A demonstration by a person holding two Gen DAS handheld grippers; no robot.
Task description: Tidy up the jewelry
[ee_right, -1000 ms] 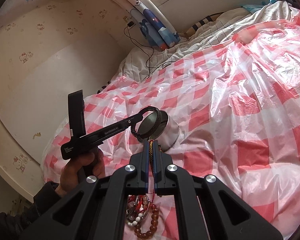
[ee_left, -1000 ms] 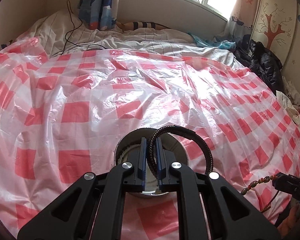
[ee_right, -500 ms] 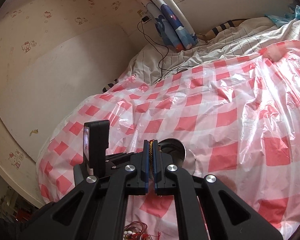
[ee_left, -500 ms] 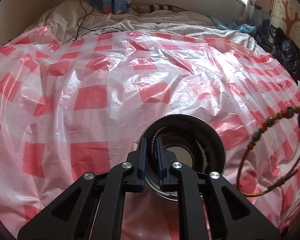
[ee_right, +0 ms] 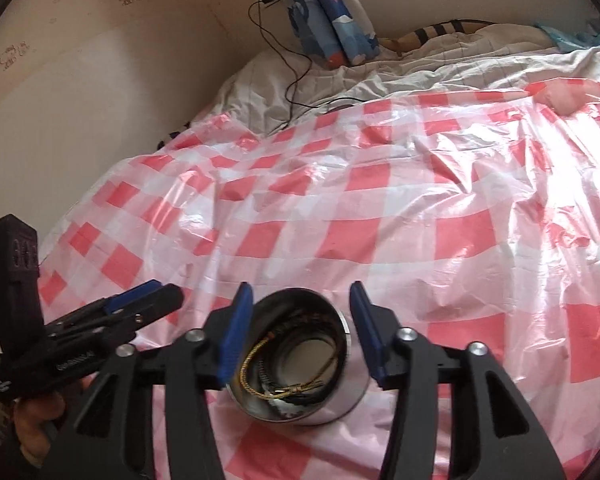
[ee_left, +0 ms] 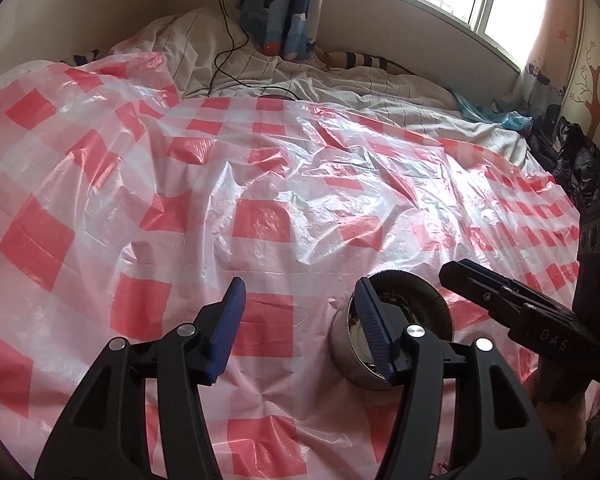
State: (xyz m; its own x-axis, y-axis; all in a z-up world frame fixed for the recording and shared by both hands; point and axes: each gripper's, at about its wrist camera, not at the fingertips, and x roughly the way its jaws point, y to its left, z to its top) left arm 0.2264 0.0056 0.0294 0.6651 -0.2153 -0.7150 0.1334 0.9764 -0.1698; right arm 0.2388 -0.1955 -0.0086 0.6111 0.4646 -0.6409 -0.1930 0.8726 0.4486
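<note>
A steel cup (ee_right: 350,394) stands on the red-and-white checked plastic sheet (ee_right: 420,208). Inside it lie a dark braided bracelet (ee_right: 300,318) and a gold-coloured cord (ee_right: 256,384). My right gripper (ee_right: 300,330) hovers over the cup with its jaws opening; the cup shows between the fingers, and the pads touch nothing. My left gripper (ee_left: 300,326) is just left of the cup (ee_left: 340,344), its jaws opening with nothing between them. Each gripper also shows from the side in the other's view: the left gripper (ee_right: 162,296) and the right gripper (ee_left: 460,274).
The checked sheet covers a bed. Beyond it lie rumpled white bedding (ee_left: 340,88), a black cable (ee_left: 224,52) and a blue curtain (ee_left: 284,12). Dark clothes (ee_left: 580,160) are piled at the right. A hand (ee_right: 36,420) holds the left gripper's handle.
Both grippers went from shut to open. The braided bracelet left the left jaws and the beaded cord left the right jaws. The right gripper moved over the cup; the left shifted left.
</note>
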